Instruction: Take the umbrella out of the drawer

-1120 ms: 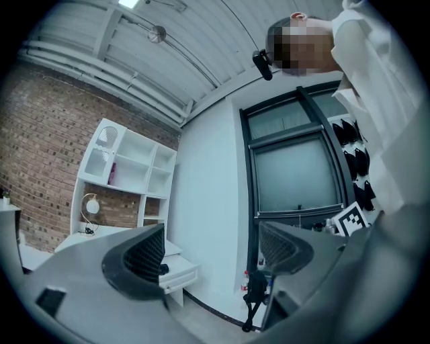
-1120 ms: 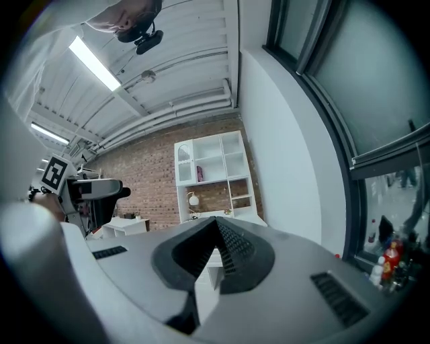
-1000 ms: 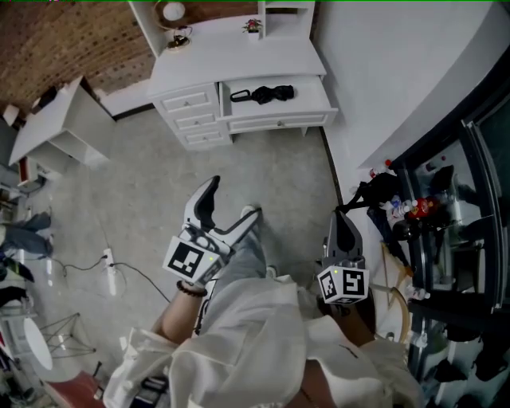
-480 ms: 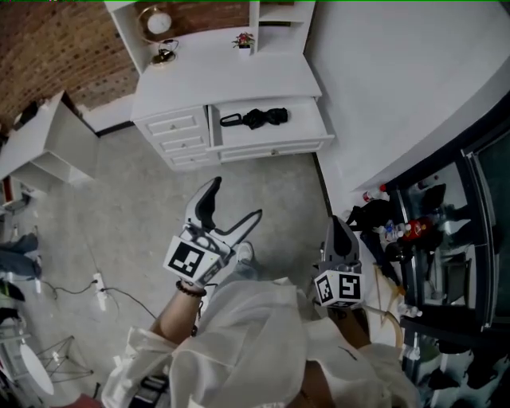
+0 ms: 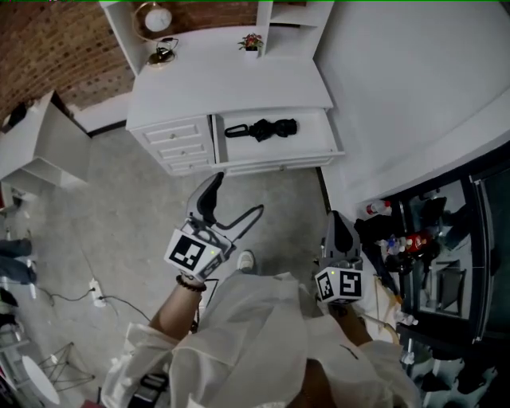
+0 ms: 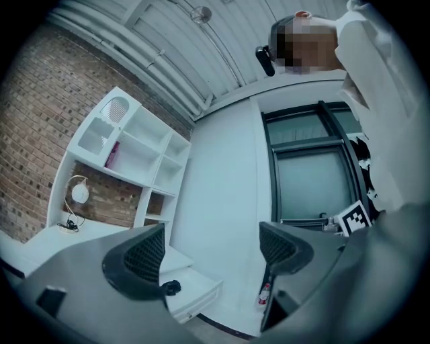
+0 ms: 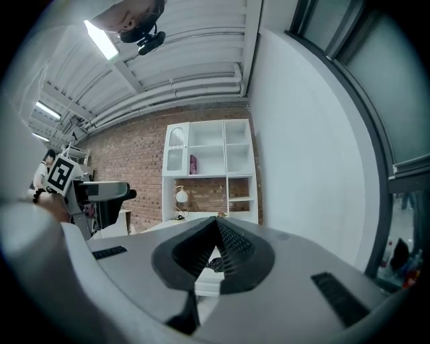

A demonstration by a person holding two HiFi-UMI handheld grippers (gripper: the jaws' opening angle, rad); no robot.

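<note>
Here's the black folded umbrella [image 5: 261, 128], a compact bundle with a strap loop at its left end. It lies lengthwise in the open white drawer [image 5: 319, 148], about midway between the drawer's side walls. The drawer is pulled out from under the right part of the white desk [image 5: 231, 84].

In the left gripper view the umbrella [image 6: 171, 287] is only a small dark lump inside the drawer [image 6: 198, 299]. Both grippers are well apart from it, with grey concrete floor [image 5: 143, 207] between them and the drawer front.

The left gripper [image 5: 231, 209] points towards the desk with its two black fingers spread wide and nothing between them. The right gripper [image 5: 339, 233] sits by the white wall, and its own view shows the fingers [image 7: 232, 250] pressed together tip to tip. A dark speck just under the tips could be the far-off umbrella, but that's hard to call.

A stack of three small white drawers [image 5: 187, 145] fills the desk's left part. A round globe lamp [image 5: 158, 17] stands at the desk's back left corner, and a small potted plant [image 5: 253, 41] sits at the back edge. A black rack of bottles [image 5: 422, 239] lines the right side.
</note>
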